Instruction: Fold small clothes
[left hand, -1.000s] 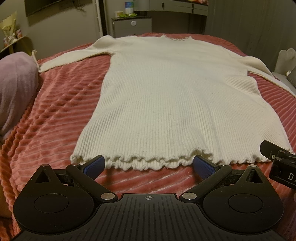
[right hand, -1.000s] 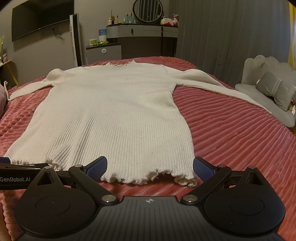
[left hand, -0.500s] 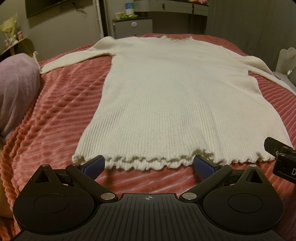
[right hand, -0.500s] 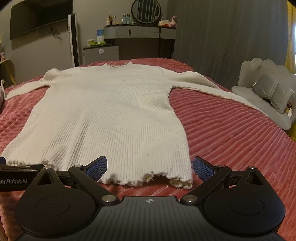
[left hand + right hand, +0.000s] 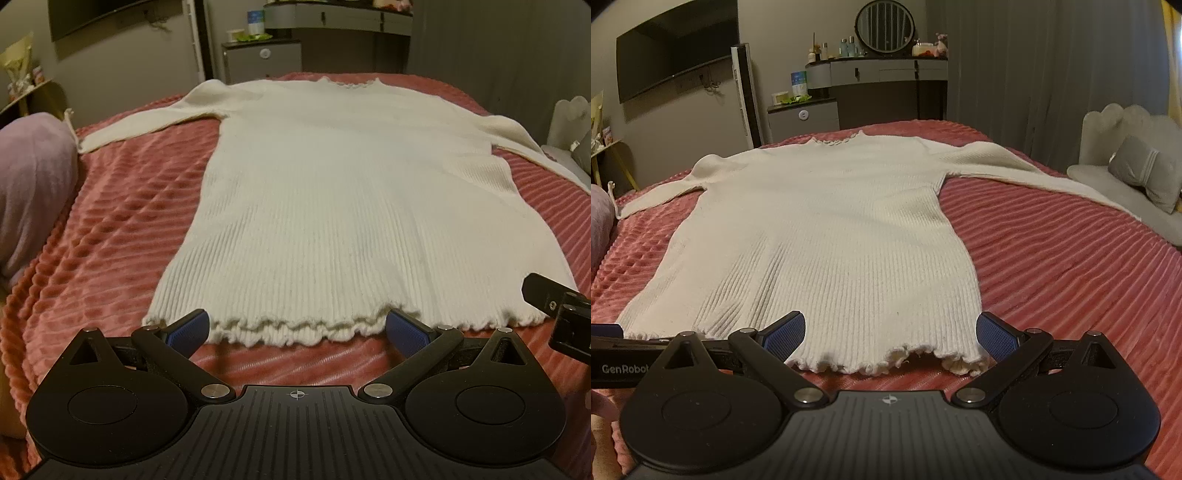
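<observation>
Both claws gape, nothing held. Left claw (image 5: 297, 326) and right claw (image 5: 890, 330) sit at the hem of the sweater (image 5: 354, 206), which lies flat ahead on the bed (image 5: 122, 236). Risk: pinching one layer only, or snagging the frill. Bare bed either side; pillow (image 5: 33, 184) far left.

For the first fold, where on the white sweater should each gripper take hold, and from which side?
Grip the sweater at its ruffled hem, one bottom corner per gripper. It lies flat, hem nearest, and both the left gripper and right gripper are open just short of that edge, so probably come in low from the hem side.
</observation>
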The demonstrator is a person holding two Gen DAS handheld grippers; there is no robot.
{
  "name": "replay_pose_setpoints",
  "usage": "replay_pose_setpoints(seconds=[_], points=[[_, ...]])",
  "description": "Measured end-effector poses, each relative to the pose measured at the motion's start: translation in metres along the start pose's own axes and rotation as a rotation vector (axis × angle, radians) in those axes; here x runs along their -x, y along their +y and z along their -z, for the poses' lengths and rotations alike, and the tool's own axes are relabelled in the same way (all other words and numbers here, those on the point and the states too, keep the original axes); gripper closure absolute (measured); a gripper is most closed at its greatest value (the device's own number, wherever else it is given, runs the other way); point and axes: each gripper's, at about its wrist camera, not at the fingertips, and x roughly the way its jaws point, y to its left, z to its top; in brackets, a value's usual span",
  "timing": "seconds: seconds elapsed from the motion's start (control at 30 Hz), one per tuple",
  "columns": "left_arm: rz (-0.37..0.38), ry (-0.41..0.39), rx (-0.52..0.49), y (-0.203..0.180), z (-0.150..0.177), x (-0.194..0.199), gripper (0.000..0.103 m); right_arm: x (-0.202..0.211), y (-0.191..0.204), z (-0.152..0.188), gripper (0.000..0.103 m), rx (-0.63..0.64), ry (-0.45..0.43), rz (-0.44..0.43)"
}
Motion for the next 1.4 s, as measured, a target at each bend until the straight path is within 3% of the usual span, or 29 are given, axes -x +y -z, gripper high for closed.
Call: replay_pose_setpoints(seconds=[0.37, 0.57, 0.6, 0.63, 0.73, 0.9, 1.17, 1.4], points=[[-0.027, -0.082, -0.028, -0.012, -0.052, 0.003, 0.000, -0.002, -0.015, -0.008, 0.007, -0.095, 0.019, -0.060], [-0.009, -0.090, -0.090, -0.026, -0.072, -0.014, 0.000, -0.007, -0.027, -0.011, 0.042, -0.151, 0.035, -0.112], [0.001, -0.102, -0.095, -0.028, -0.078, -0.017, 0.000, -0.009, -0.032, -0.013, 0.055, -0.178, 0.039, -0.113], [0.010, -0.113, -0.098, -0.029, -0.085, -0.018, 0.000, -0.012, -0.040, -0.016, 0.062, -0.217, 0.045, -0.116], [0.046, -0.158, -0.108, -0.030, -0.101, -0.020, 0.000, -0.019, -0.071, -0.028, 0.068, -0.353, 0.034, -0.117], [0.074, -0.184, -0.112, -0.021, -0.124, -0.038, 0.000, -0.040, -0.143, -0.052, 0.069, -0.537, -0.015, -0.012], [0.096, -0.225, -0.115, -0.005, -0.153, -0.080, 0.000, -0.117, -0.272, -0.092, 0.064, -0.817, -0.069, 0.207], [0.123, -0.200, -0.108, 0.003, -0.168, -0.118, 0.000, -0.180, -0.350, -0.096, 0.064, -1.065, -0.120, 0.278]])
